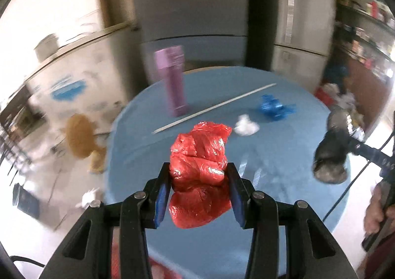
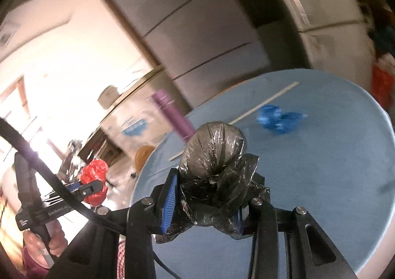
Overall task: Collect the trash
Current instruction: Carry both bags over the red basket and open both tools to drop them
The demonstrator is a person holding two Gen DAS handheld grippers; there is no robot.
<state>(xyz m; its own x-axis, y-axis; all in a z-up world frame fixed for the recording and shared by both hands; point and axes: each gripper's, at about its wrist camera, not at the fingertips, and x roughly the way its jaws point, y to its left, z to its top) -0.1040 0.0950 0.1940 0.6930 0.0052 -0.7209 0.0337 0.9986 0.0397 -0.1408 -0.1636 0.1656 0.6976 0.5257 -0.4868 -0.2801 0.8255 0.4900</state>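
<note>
The left gripper [image 1: 198,175] is clamped on a red bag [image 1: 201,155], held between its pads above the near part of the blue table [image 1: 284,145]. The right gripper [image 2: 207,195] squeezes a black bag [image 2: 214,155]. A blue wrapper [image 1: 274,107] and white paper [image 1: 245,126] lie farther right.

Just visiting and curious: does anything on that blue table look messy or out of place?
Yes. Loose litter lies on the blue table: a crumpled blue wrapper, a white paper wad and a long white stick lying at a slant. The purple bottle stands upright. Each gripper holds a bag: red in the left, black in the right.
</note>
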